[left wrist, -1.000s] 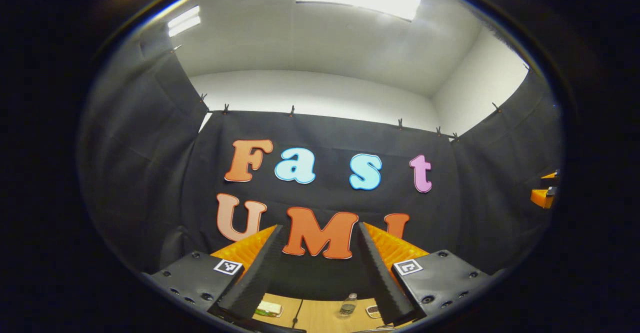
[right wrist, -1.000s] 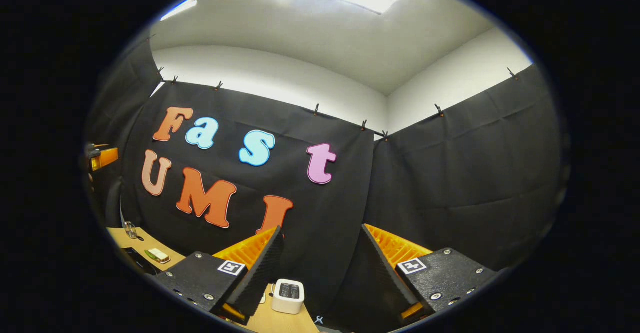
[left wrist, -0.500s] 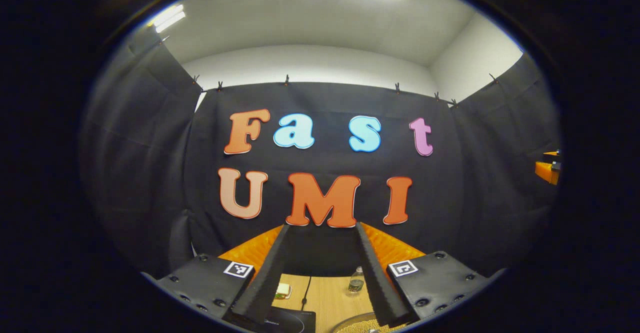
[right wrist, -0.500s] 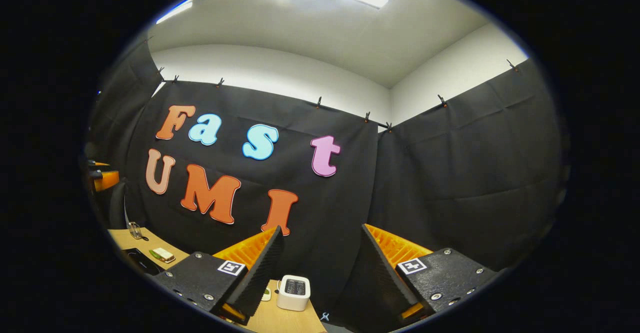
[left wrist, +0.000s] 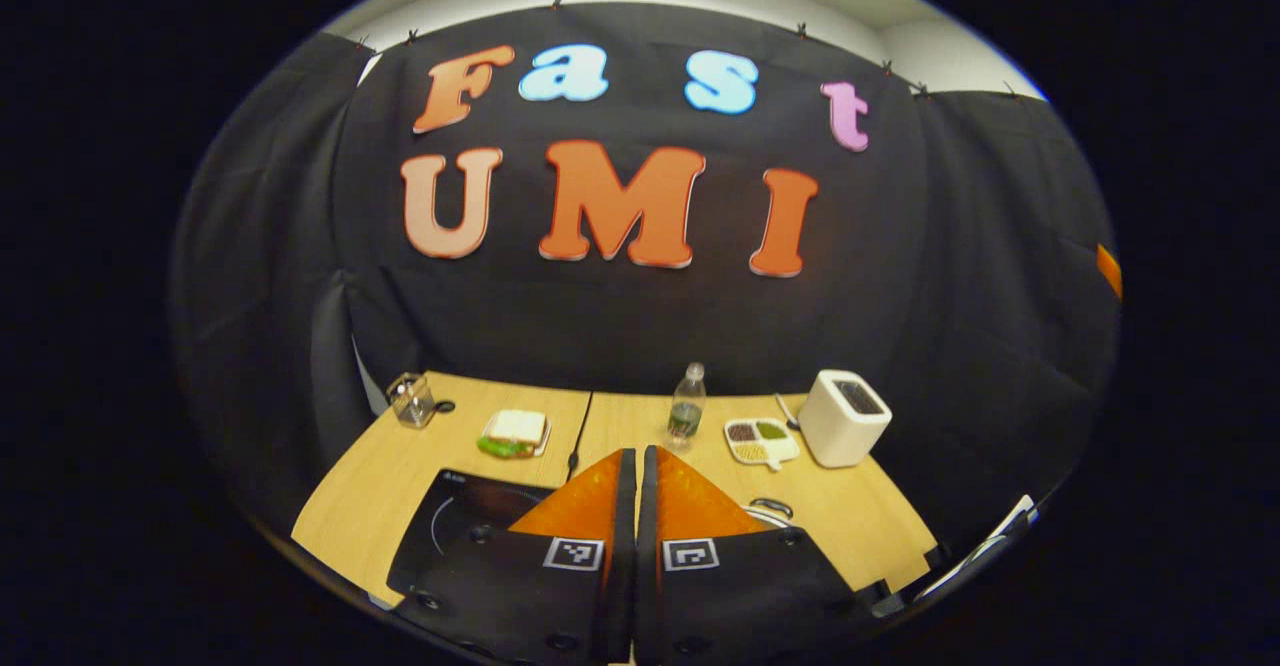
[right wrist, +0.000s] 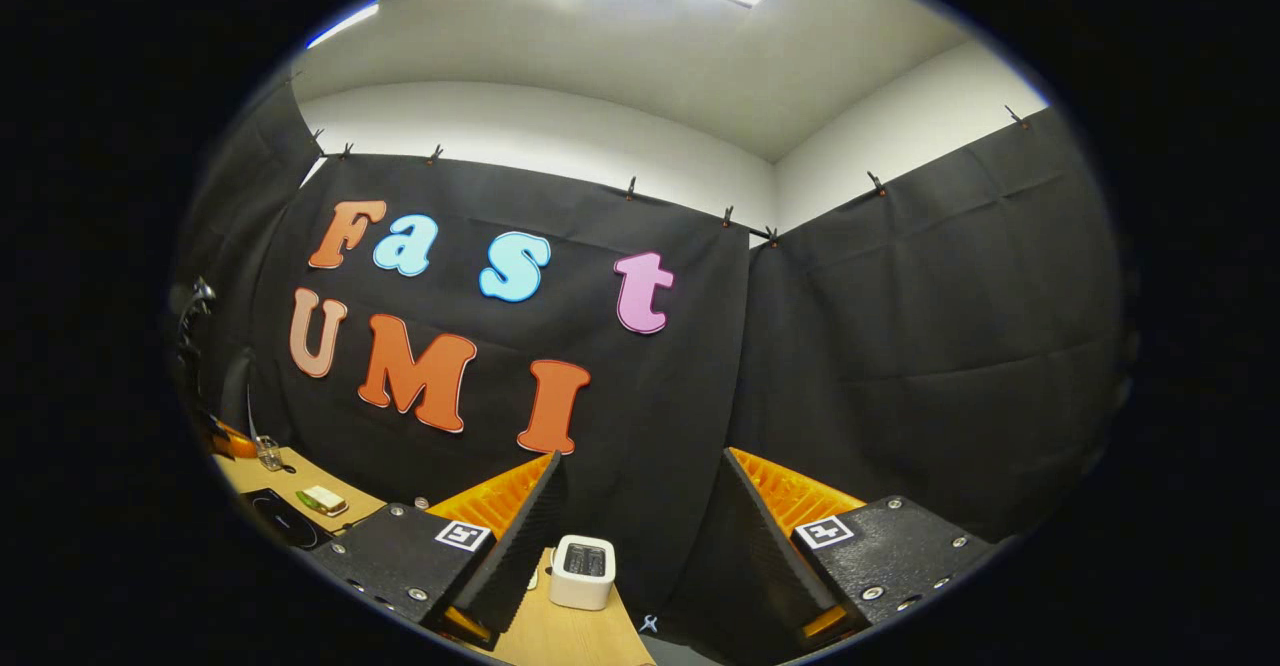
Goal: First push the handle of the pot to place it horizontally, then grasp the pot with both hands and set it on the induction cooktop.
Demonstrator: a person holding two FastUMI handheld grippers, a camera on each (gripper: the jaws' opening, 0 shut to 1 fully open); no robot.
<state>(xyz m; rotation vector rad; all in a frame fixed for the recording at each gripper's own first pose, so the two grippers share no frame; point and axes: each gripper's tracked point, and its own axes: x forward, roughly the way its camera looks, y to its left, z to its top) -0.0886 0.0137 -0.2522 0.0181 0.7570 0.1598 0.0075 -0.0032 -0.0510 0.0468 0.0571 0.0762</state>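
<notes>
Within the last second the left gripper [left wrist: 636,466] has closed its fingers together and tipped down over the wooden worktop [left wrist: 880,521], ready to push the metal pot's black handle [left wrist: 771,507] just right of it beside the flat black induction cooktop [left wrist: 455,521], while the right gripper [right wrist: 640,506] stays spread apart, raised.

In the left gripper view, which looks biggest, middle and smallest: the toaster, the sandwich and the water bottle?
1. white toaster, clearly biggest.
2. and 3. sandwich and water bottle: too alike to rank; the sandwich spreads wider, the bottle stands taller and slimmer. All sit about equally far back on the table.
</notes>
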